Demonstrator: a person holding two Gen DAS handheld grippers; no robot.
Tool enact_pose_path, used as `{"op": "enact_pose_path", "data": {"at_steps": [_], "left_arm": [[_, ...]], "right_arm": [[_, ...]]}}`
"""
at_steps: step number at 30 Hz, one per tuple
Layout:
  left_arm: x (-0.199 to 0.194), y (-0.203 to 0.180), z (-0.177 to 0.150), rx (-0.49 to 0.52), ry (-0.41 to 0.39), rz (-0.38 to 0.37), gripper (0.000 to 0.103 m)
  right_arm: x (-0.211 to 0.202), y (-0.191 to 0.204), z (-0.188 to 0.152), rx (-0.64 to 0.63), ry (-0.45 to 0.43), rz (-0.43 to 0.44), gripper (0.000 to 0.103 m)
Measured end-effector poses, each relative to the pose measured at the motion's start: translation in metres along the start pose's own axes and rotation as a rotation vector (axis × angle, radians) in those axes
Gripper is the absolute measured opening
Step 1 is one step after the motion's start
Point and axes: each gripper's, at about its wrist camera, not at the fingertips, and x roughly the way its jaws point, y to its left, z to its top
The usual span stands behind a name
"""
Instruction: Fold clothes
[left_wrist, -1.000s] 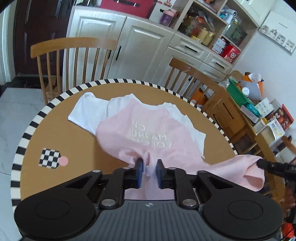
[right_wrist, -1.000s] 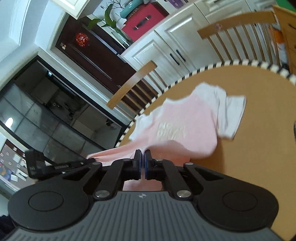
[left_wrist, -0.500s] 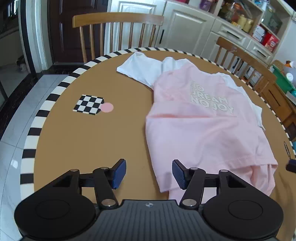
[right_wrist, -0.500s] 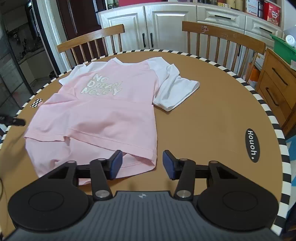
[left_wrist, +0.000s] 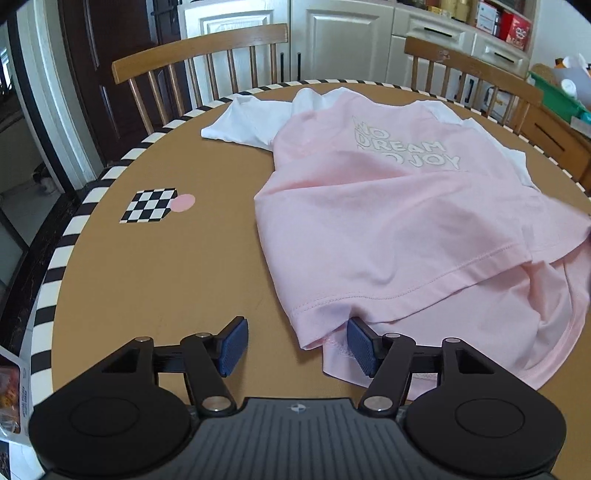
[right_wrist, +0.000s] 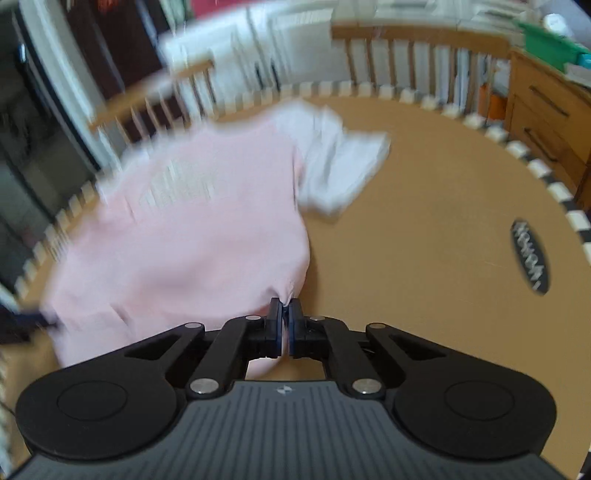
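Note:
A pink T-shirt (left_wrist: 388, 206) with white sleeves and white lettering lies face up on the round brown table (left_wrist: 155, 280), its hem rumpled toward me. My left gripper (left_wrist: 295, 343) is open at the near left hem corner; the corner lies between its blue pads and overlaps the right pad (left_wrist: 362, 347). In the blurred right wrist view the T-shirt (right_wrist: 184, 236) spreads to the left. My right gripper (right_wrist: 283, 321) is shut on the shirt's near right hem corner.
A checkered marker with a pink dot (left_wrist: 151, 205) lies on the table's left. Two wooden chairs (left_wrist: 199, 62) stand behind the table before white cabinets. A black oval logo (right_wrist: 530, 254) marks the table's right side. A wooden drawer unit (right_wrist: 546, 110) stands at right.
Both grippers let go of the shirt and opened half a second ago. Since then my right gripper has shut on the right hem corner and is moving fast. My left gripper came nearer the left hem corner.

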Motion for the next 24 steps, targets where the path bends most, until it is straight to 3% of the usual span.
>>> {"op": "enact_pose_path", "data": {"at_steps": [2,5,10,14,17,18,19,21,22,24], "left_arm": [[-0.002,-0.002,-0.001,-0.015,-0.01,-0.004,0.064],[-0.007,-0.011,-0.005,-0.036,-0.032,-0.022,0.068],[-0.014,-0.047,-0.009,0.018,-0.082,-0.052,0.071],[-0.017,-0.078,-0.013,0.12,-0.108,-0.053,0.071],[-0.016,-0.093,-0.016,0.158,-0.111,-0.101,0.068],[-0.014,-0.098,-0.018,0.169,-0.103,-0.124,0.065],[-0.011,-0.102,-0.019,0.18,-0.093,-0.144,0.05],[-0.004,-0.106,-0.021,0.189,-0.1,-0.153,0.037],[-0.002,-0.106,-0.02,0.192,-0.111,-0.154,0.021],[-0.003,-0.103,-0.013,0.198,-0.108,-0.145,0.008]], "right_arm": [[-0.037,-0.001,0.015,0.018,-0.104,0.014,0.003],[-0.075,0.0,0.031,-0.079,-0.176,-0.08,0.003],[-0.099,-0.009,0.031,-0.193,-0.167,-0.276,0.003],[-0.102,-0.027,0.02,-0.106,-0.124,-0.303,0.003],[-0.096,-0.032,0.011,-0.065,-0.096,-0.288,0.003],[-0.095,-0.032,0.009,-0.062,-0.092,-0.284,0.003],[-0.094,-0.03,0.008,-0.065,-0.091,-0.281,0.003],[-0.093,-0.028,0.006,-0.069,-0.089,-0.276,0.003],[-0.093,-0.028,0.007,-0.067,-0.092,-0.272,0.003],[-0.096,-0.026,0.009,-0.066,-0.101,-0.261,0.003]]}}
